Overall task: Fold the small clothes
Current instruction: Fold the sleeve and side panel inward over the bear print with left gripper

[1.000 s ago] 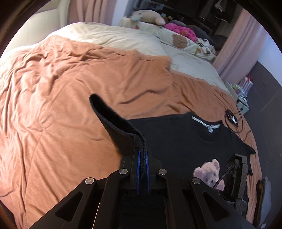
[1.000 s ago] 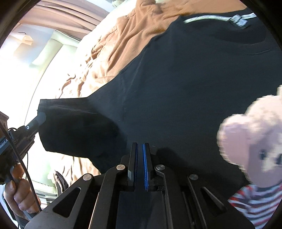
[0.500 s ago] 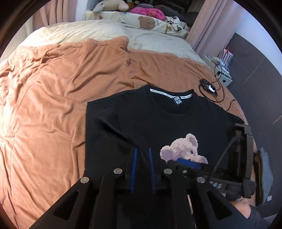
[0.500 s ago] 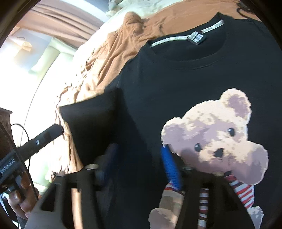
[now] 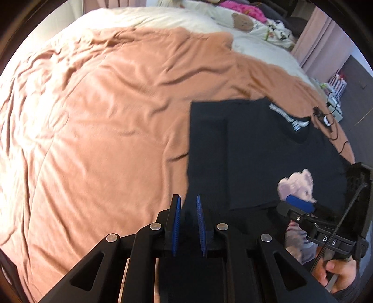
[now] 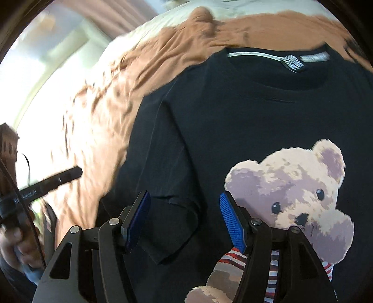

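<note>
A black T-shirt (image 5: 256, 149) with a teddy bear print (image 6: 291, 186) lies flat on the orange bedcover (image 5: 105, 116), collar away from me. Its left sleeve (image 6: 163, 163) is folded inward over the front. My left gripper (image 5: 188, 209) hovers at the shirt's left edge, its blue pads a narrow gap apart with nothing pinched between them. My right gripper (image 6: 184, 205) stands wide open above the folded sleeve's hem, holding nothing. Each gripper shows in the other's view: the right gripper (image 5: 300, 209) over the bear print, the left gripper (image 6: 58, 179) over the bedcover.
A cream duvet (image 5: 151, 21) and soft toys (image 5: 242, 21) lie at the head of the bed. A black cable with a small device (image 5: 324, 118) rests beyond the collar. Pink curtains (image 5: 319, 37) and a floor with boxes are at the right.
Both grippers were shut on the shirt, the left one lifting the sleeve. Both have let go, the sleeve now lies folded on the front, and the left gripper has sunk to the shirt's left edge.
</note>
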Available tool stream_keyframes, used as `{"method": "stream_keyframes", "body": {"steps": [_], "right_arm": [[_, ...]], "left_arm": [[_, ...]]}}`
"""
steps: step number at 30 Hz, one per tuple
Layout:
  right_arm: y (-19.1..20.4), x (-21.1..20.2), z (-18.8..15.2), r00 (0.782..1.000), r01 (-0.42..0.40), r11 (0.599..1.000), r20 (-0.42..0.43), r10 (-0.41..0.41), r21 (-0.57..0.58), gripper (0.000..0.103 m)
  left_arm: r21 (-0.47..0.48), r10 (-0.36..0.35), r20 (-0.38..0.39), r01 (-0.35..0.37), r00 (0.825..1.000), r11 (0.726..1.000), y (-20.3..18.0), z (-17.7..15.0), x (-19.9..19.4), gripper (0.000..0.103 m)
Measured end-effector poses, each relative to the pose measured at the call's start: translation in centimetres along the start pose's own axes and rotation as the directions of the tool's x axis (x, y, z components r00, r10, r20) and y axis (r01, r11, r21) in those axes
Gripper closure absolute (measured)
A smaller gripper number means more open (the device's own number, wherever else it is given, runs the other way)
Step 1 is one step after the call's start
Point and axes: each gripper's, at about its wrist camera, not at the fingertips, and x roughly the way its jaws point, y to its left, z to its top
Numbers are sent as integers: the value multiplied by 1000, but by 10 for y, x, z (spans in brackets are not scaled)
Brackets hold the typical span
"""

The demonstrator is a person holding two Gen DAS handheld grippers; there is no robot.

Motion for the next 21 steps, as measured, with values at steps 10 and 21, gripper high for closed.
{"method": "stream_keyframes", "body": {"steps": [10,21], "right_arm": [[51,38,-6,963,246,932,-41,-266,-265,43],[35,36,11,935,354,917,78,-345,-184,48]], "left_arm": [[-8,5,-94,-6,996,1000,19,-26,37,88],[-31,-13,-100,10,995,999,29,-34,49,78]]}}
